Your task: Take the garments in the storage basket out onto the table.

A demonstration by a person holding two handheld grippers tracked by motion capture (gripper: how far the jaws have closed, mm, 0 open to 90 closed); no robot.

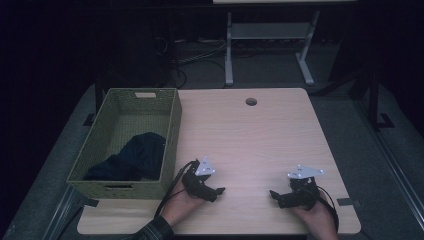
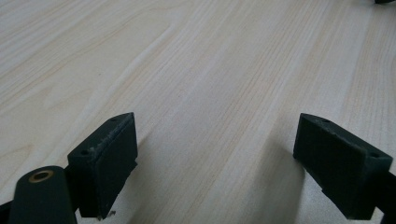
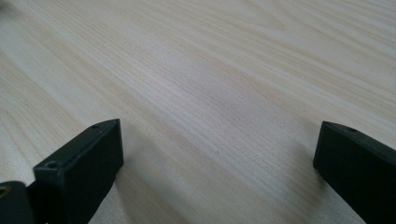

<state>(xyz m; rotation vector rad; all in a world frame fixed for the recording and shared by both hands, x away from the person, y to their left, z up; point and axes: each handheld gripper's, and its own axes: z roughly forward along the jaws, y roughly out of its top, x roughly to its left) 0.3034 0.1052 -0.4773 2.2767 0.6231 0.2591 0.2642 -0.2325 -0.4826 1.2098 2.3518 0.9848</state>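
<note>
Both grippers rest near the front edge of the light wooden table [image 1: 250,135]. My left gripper [image 1: 218,192] lies at the front centre-left, held by a hand, pointing right. In the left gripper view its jaws stand wide apart over bare wood, so the left gripper [image 2: 215,163] is open and holds nothing. My right gripper [image 1: 274,195] lies at the front right and points left toward the other one. Its jaws also stand wide apart over bare wood in the right gripper view, and the right gripper [image 3: 219,172] is open.
A green woven basket [image 1: 172,125] stands on the table's left side with a dark blue cloth [image 1: 135,157] bundled inside. A round cable hole [image 1: 251,102] sits near the far edge. Beyond the table are desk legs [image 1: 229,55] and cables on a dark floor.
</note>
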